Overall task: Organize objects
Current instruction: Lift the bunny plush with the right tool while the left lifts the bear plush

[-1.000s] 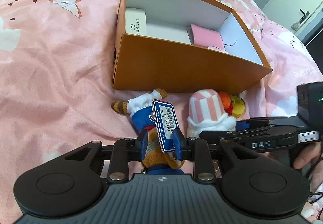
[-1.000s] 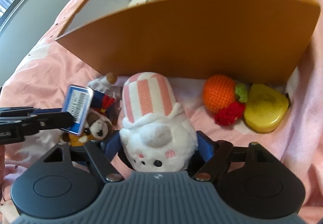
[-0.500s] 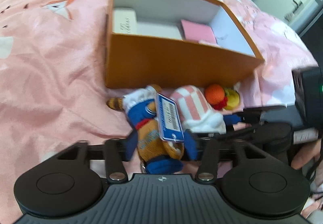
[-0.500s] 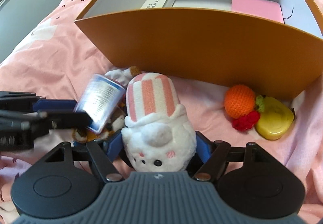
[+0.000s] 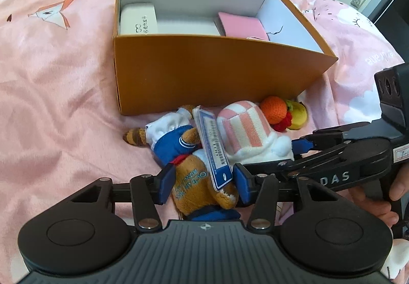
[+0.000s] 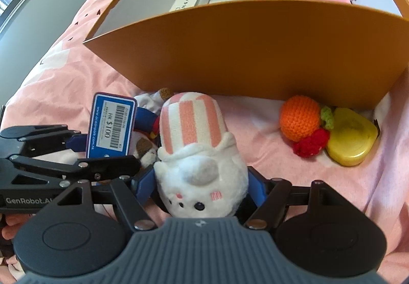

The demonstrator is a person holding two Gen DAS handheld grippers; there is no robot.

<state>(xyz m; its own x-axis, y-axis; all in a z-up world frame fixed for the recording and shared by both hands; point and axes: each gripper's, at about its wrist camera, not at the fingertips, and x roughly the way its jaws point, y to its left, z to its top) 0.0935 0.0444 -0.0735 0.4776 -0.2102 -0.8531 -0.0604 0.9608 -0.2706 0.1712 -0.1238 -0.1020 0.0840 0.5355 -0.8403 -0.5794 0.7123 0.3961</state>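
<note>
- L gripper (image 5: pixel 203 185): jaws closing around brown plush toy (image 5: pixel 202 186), blue pads either side of its body; small gap visible at left pad, so not pressing yet.
- Brown plush lying on pink bedsheet (image 5: pixel 56 94) just in front of orange box (image 5: pixel 204 74); blue/white outfit, striped tail pointing left; blue price tag (image 5: pixel 213 153) standing up off it.
- R gripper (image 6: pixel 200 189): clamped on white plush (image 6: pixel 199 176), pads pressing into both sides of its head, fabric bulging around them.
- White plush w/ pink-striped hat, face toward the cam, hat end pointing at box front wall; lying on sheet, touching brown plush on its left in R wrist view.
- Both toys outside the box, near its front wall.
- Crochet orange (image 6: pixel 300 117) w/ red berry bits + yellow toy (image 6: pixel 351 138) on sheet at box's front right corner, touching each other, apart from white plush.
- Inside box: white case (image 5: pixel 138 19) at left end, pink item (image 5: pixel 242 25) toward right end.
- Hand (image 5: pixel 383 197) on R gripper's handle, seen at right edge of L wrist view.
</note>
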